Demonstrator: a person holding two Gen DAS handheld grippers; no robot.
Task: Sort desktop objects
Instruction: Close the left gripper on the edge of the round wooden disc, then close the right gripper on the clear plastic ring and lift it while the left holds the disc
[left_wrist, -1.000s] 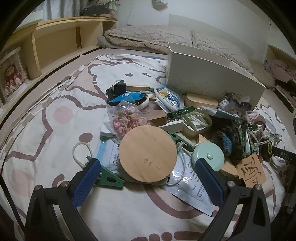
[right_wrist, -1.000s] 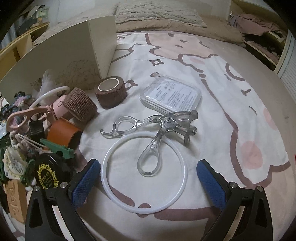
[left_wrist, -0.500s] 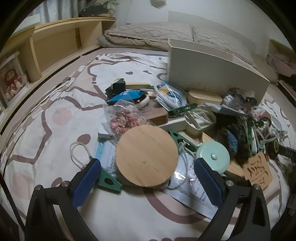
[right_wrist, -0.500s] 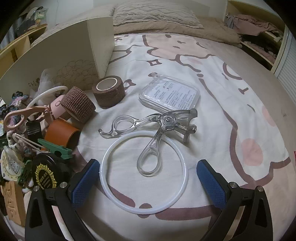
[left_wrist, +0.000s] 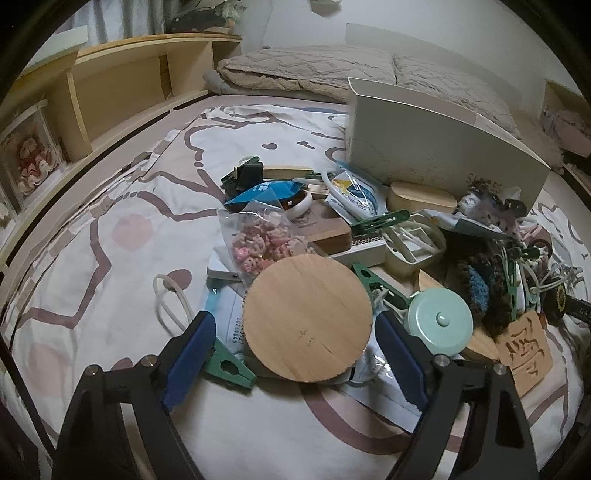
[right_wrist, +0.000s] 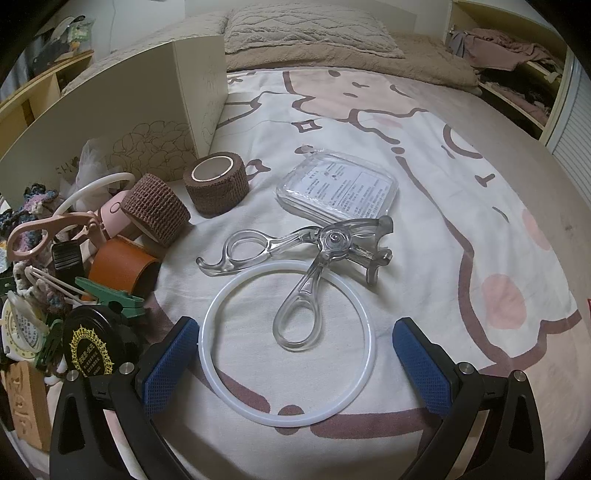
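The left gripper (left_wrist: 297, 354) is held spread around the round wooden lid (left_wrist: 307, 318), seemingly for grasping, while the right gripper (right_wrist: 295, 363) is spread over the white ring (right_wrist: 287, 343)

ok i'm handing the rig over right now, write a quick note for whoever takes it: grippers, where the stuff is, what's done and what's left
Left gripper: open, empty, its fingers either side of the round wooden lid at the near edge of the clutter pile.
Right gripper: open, empty, low over the white ring; the clear plastic scissors lie partly across it.
Set apart on the bedsheet: ring, scissors, a clear flat case.
Two brown tape rolls sit by the white box, at the pile's edge.
Done: judging by the layout, at most those few pieces.
Left: nearly the whole pile, including the mint round tin and green clips.
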